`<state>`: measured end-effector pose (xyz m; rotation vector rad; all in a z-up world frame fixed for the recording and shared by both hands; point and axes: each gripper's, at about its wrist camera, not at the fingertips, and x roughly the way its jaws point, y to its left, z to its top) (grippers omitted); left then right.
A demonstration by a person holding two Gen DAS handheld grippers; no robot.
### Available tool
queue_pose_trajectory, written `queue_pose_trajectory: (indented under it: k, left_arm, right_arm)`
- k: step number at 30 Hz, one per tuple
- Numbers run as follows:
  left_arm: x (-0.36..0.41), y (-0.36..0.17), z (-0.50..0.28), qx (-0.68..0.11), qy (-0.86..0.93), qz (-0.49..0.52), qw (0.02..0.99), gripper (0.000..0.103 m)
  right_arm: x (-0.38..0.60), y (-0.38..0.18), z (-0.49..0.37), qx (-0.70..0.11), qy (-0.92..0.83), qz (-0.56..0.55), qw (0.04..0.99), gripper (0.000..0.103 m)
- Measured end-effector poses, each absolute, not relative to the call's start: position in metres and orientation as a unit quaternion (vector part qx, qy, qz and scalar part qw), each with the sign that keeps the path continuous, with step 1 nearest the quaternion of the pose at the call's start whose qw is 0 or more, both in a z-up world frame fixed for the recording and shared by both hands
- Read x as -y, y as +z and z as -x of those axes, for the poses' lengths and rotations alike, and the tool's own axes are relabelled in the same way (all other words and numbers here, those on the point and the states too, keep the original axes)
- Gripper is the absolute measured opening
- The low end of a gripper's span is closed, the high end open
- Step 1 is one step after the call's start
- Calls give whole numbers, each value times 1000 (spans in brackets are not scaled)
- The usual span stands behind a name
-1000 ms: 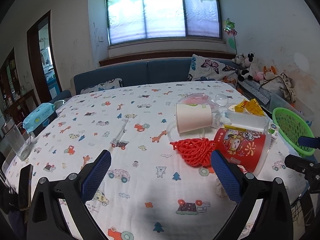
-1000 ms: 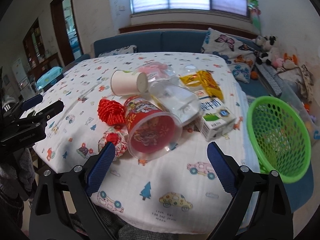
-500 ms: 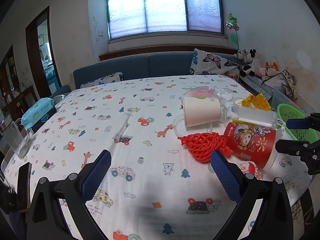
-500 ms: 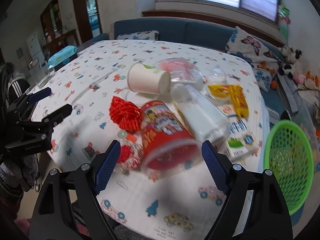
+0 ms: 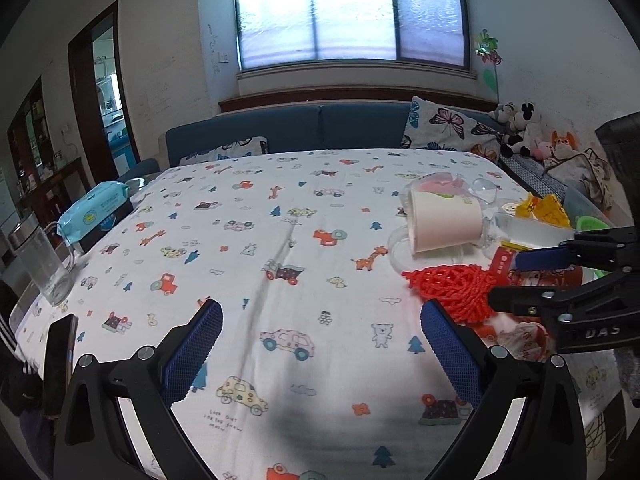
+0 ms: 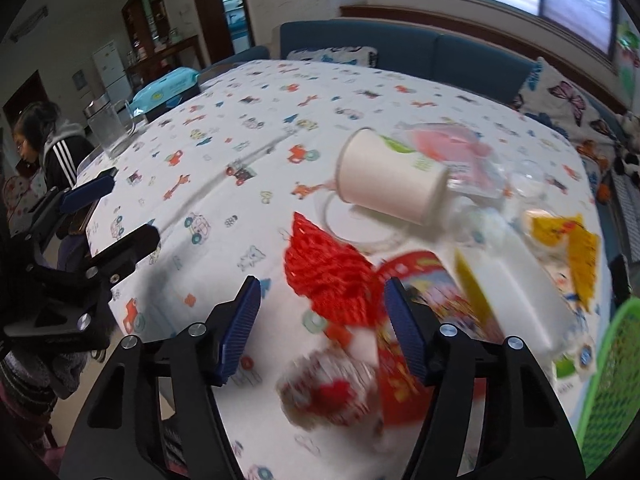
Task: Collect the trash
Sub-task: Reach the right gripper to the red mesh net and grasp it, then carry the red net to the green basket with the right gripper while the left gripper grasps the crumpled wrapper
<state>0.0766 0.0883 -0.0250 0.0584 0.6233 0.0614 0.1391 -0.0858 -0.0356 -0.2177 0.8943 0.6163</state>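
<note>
Right gripper (image 6: pixel 322 324) moved closer, jaws spread, red net (image 6: pixel 328 276) between; left gripper (image 5: pixel 320 354) spread, idle.

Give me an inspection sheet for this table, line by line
Surface: table under a cartoon-print cloth.
Job's things: red mesh net, paper cup on its side, red printed cup, yellow wrapper, green basket at the edge.
Clutter: wet wipes pack, glass jar, phone.
Grippers: left gripper open, empty; right gripper open over the net.
Cables: nothing seen.
Surroundings: blue sofa, window, seated person.
</note>
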Motion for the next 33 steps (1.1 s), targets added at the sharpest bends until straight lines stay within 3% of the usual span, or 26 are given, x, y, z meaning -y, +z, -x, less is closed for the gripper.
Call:
queue_pose_trajectory:
  k: [16, 21, 26, 33]
  left_arm:
    - [-101, -33, -69, -321, 26, -17, 947, 96]
    - [-97, -32, -65, -317, 21, -23, 948, 96]
    - [-94, -31, -61, -316, 15, -24, 948, 96]
    - [-77, -30, -57, -316, -30, -28, 948, 95]
  right_arm:
    - [47, -70, -170, -442, 269, 196, 833, 63]
    - [43, -78, -169, -436, 252, 230, 833, 53]
    - [50, -65, -167, -428, 258, 202, 842, 46]
    - [81, -19, -160, -407, 282, 109, 862, 46]
